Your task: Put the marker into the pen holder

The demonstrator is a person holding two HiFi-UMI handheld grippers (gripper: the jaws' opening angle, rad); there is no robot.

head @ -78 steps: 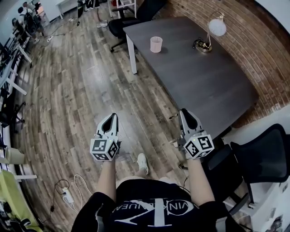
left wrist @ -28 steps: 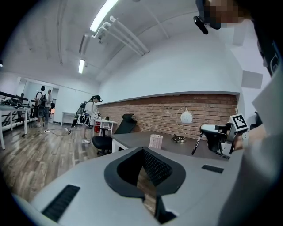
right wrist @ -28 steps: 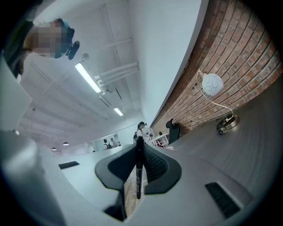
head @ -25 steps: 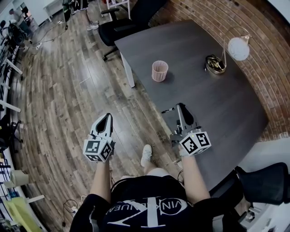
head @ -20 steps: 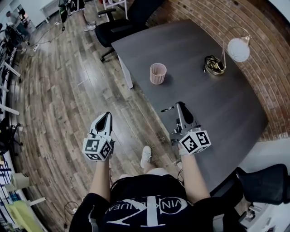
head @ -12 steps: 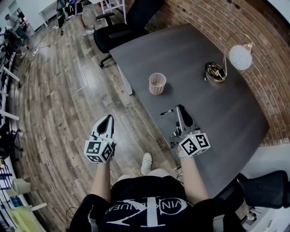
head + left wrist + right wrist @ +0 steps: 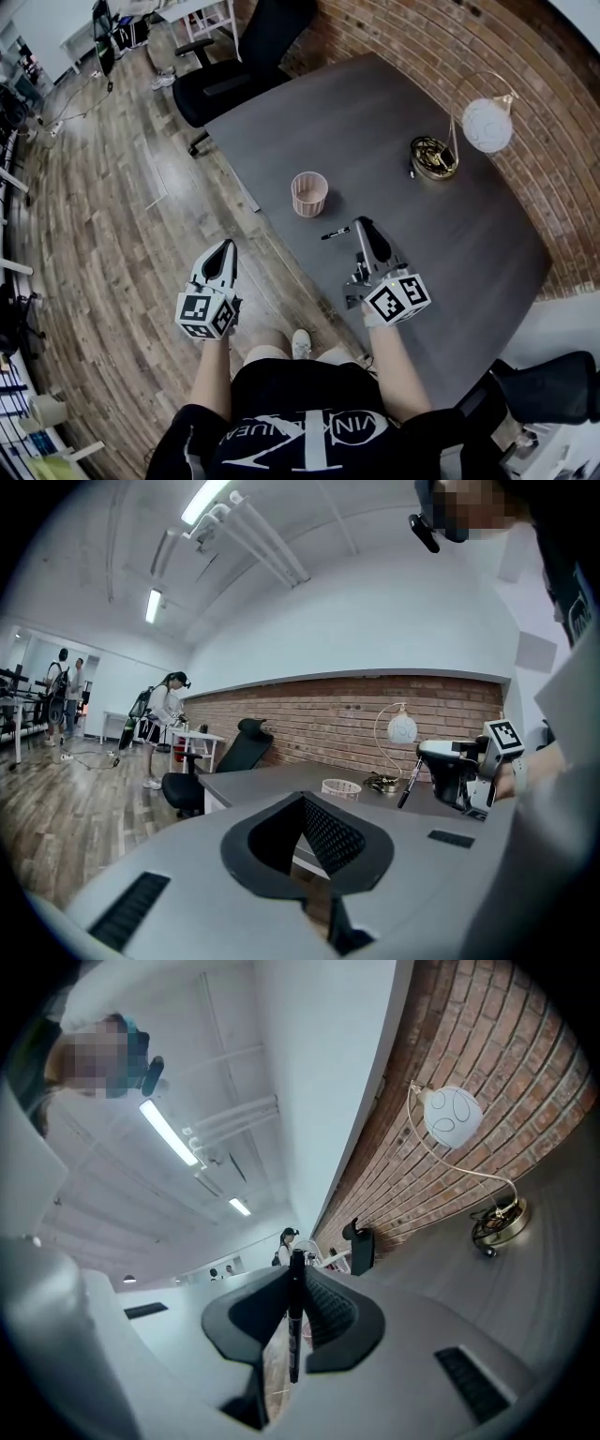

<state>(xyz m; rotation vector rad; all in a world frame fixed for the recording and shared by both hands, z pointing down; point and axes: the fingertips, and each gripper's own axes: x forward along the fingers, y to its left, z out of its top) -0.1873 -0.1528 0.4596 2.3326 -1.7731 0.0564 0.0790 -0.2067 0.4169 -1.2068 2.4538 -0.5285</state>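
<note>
1 desk (image 7: 450, 234), 1 pink pen holder (image 7: 308, 193), 1 marker (image 7: 335, 232), 1 lamp (image 7: 487, 125), 2 black chairs (image 7: 246, 47), and 2 grippers: left gripper (image 7: 228, 247), right gripper (image 7: 359, 225).

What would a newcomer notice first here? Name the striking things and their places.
The right gripper stands out, clamping a black marker over the grey table. Just beyond it stands the pink pen holder, and a white globe lamp sits by the brick wall.
</note>
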